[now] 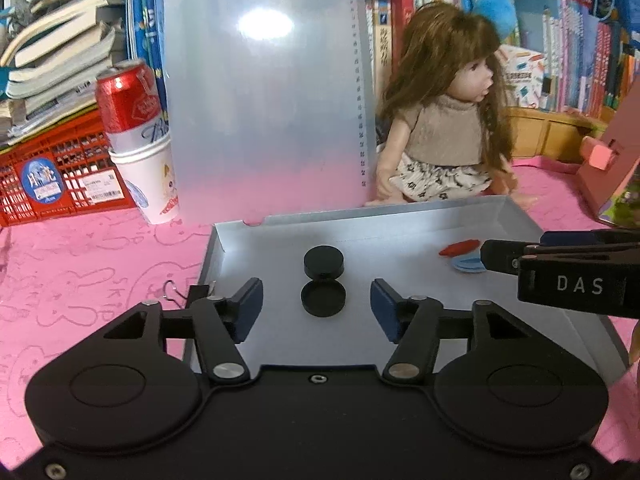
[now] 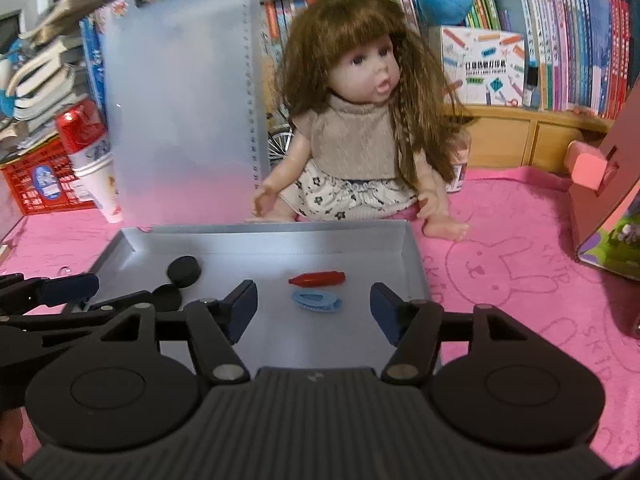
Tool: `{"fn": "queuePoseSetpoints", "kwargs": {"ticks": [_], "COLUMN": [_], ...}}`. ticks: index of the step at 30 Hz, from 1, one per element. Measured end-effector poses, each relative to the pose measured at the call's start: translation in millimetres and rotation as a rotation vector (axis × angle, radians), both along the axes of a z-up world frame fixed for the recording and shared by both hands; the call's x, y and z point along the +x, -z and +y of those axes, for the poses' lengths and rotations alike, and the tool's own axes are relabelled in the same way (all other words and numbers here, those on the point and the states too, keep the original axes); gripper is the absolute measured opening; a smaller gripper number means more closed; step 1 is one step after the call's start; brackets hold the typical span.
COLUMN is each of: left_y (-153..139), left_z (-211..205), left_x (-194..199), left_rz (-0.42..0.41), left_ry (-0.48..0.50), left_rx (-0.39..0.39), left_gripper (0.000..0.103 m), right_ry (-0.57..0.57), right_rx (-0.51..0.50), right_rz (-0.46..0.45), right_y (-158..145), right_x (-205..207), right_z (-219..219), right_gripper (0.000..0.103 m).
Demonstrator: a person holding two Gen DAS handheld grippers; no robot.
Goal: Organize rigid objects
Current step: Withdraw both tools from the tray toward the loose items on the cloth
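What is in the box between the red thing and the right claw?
A little blue clip lies between the red thing and the right claw, on the grey box floor. The right wrist view shows it.

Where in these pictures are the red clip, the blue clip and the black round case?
red clip (image 2: 317,278): right wrist view, its middle.
blue clip (image 2: 316,301): right wrist view, its top.
black round case (image 1: 323,262): left wrist view, raised lid.
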State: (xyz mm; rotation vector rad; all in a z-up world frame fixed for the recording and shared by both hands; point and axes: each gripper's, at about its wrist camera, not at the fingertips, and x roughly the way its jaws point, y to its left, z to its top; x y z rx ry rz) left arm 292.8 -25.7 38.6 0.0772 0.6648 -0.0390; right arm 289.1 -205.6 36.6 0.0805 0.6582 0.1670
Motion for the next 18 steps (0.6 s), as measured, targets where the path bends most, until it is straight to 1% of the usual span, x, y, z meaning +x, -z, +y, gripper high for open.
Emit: {"fn": "queuePoseSetpoints", "kwargs": {"ticks": [4,7,10,15,18], "left_y": [-8.8,-14.6,-19.0,-22.7,-23.1], "left_z": [0.5,6.0,12.2,20.5,22.9], "left_x": [-21.3,-38.4,-52.7,-74.9,-91.9], "left_rz": [-0.024,-0.033,-0.027,-0.023,-0.044], "left_ry": [0.017,0.027,0.029,0.02,0.009], "left_rx": [0.009,-0.017,-0.054,-0.092,-0.1], "left_gripper": [0.066,0.07,0.071,0.073,0.074], "right_ry": [-0.016,-0.026,-0.037,-0.059,-0.071], "right_rx": [0.002,-0.006,-0.014,-0.029,-0.018], "right_rz": [-0.029,-0.055,-0.086,-0.126,-0.133], "right_y": [-10.8,-17.0,-23.2,-30.3,-32.0], "right_x": [-18.9,-35.1,-52.7,-80.1,-93.3], "right_z": [-0.3,0.2,1.0,2.1,0.5], "right_gripper": [0.079,0.081,0.083,0.085,0.086]}}
